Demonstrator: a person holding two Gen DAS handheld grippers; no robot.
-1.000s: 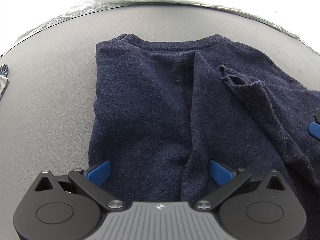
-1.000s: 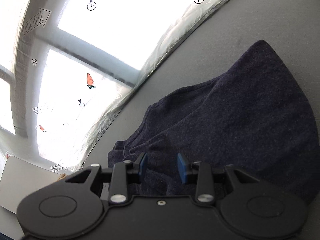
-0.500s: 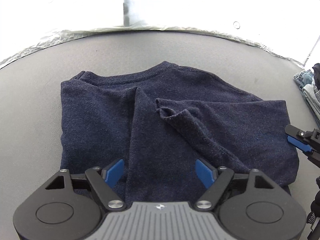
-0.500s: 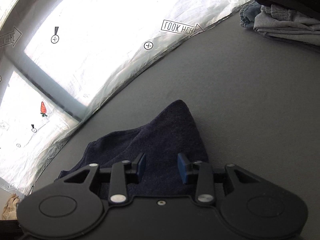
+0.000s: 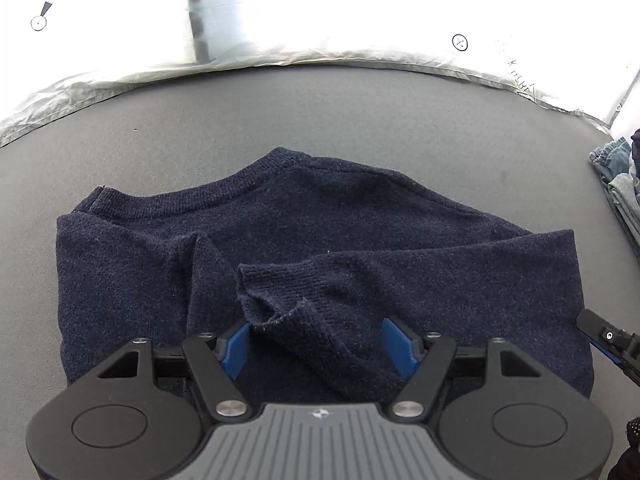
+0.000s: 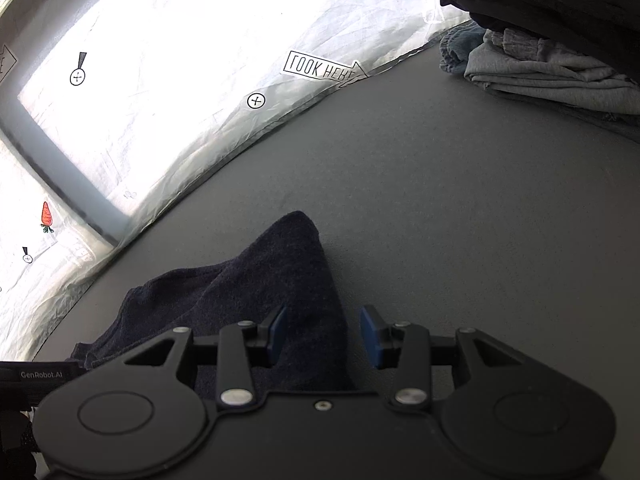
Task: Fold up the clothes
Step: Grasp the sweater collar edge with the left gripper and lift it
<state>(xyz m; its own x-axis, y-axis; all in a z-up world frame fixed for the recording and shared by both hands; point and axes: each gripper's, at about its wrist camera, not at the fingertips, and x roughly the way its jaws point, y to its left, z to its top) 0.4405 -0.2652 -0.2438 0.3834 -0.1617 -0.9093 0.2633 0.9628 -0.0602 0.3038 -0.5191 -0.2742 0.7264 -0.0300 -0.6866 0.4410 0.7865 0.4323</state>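
Two grippers are working over one navy knit sweater (image 5: 320, 248), which is lying partly folded on a grey tabletop (image 5: 320, 112) with its ribbed neckline (image 5: 192, 200) pointing toward the far edge. Starting at the left of the left wrist view, the sweater's folded side edge is resting flat on the surface; toward the middle, a sleeve cuff (image 5: 276, 300) is lying across the body with its opening rumpled and slightly raised. The left gripper (image 5: 320, 348) is hovering just above this cuff, its blue-padded fingers (image 5: 234, 346) standing well apart on either side of the sleeve and closing on nothing. At the right edge of that view, the tip of the right gripper (image 5: 608, 340) is showing beside the sweater's right margin, and a stack of folded clothes (image 5: 620, 176) is sitting at the table's far right. In the right wrist view, the right gripper (image 6: 322, 334) is holding its fingers apart, with the sweater's pointed corner (image 6: 296, 248) lying under the left finger and bare table under the right; whether either pad is touching the fabric cannot be told. A white printed sheet (image 6: 200, 80) is lining the table's far edge.
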